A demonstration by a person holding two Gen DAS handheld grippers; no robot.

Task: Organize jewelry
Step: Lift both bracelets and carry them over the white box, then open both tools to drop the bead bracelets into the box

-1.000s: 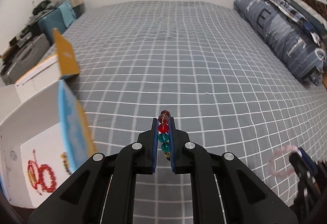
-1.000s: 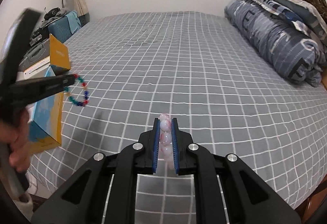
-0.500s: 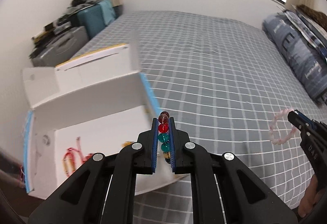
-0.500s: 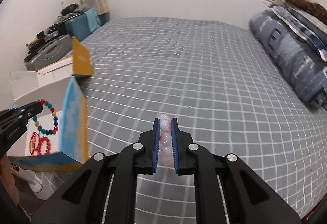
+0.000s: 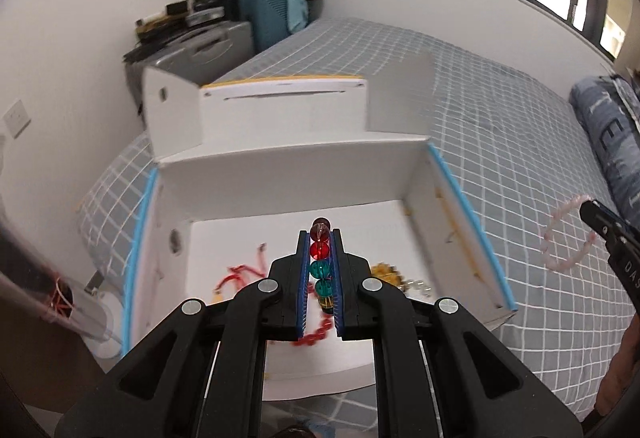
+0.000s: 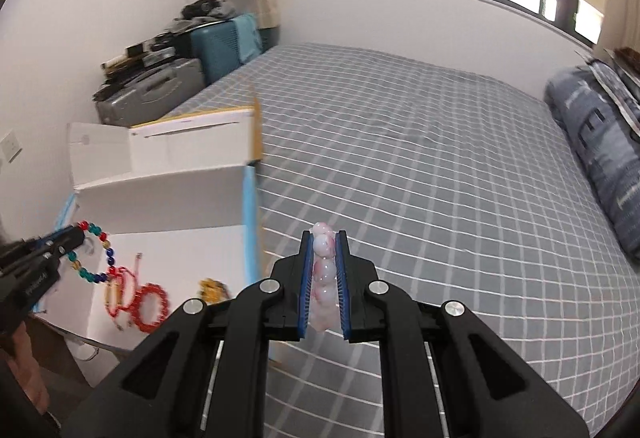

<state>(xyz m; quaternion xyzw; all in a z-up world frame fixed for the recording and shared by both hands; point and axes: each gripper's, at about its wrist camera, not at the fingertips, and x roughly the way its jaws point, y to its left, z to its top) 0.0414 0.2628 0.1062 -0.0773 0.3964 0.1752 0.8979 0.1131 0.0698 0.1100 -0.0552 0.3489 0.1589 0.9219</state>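
While your left gripper (image 5: 321, 234) hangs over the open white cardboard box with blue edge trim (image 5: 452, 182), its jaws are clamped on the multicolour glass-bead bracelet (image 5: 320, 260). From the left wrist view you see five beads between the blue pads (image 5: 303, 278): dark red at the tip, then clear-pink, red, and two teal. The right wrist view shows the same bracelet (image 6: 96, 254) as a full loop of red, teal, blue and amber beads hanging from the left gripper (image 6: 78, 236) above the box floor.

Your right gripper (image 6: 323, 238) is clenched on the pink-and-white marbled bead bracelet (image 6: 323, 274); about four round beads show between its pads. It sits over the grey bedsheet with white grid lines (image 6: 440, 174), just right of the box wall (image 6: 250, 222). The left wrist view shows that bracelet (image 5: 568, 234) as a pale pink ring held off the right gripper (image 5: 600, 222), clear of the box.

Count: two bracelets in hand, one per gripper. Inside the box, the right wrist view shows a red bead ring (image 6: 150, 304), red cord pieces (image 6: 120, 288) touching it, and a small yellow bead cluster (image 6: 212, 288) near the right wall. Exact number of cord pieces can't be told; they overlap.

One box, flaps (image 5: 280, 106) open upright at the far side, at the bed's left edge.
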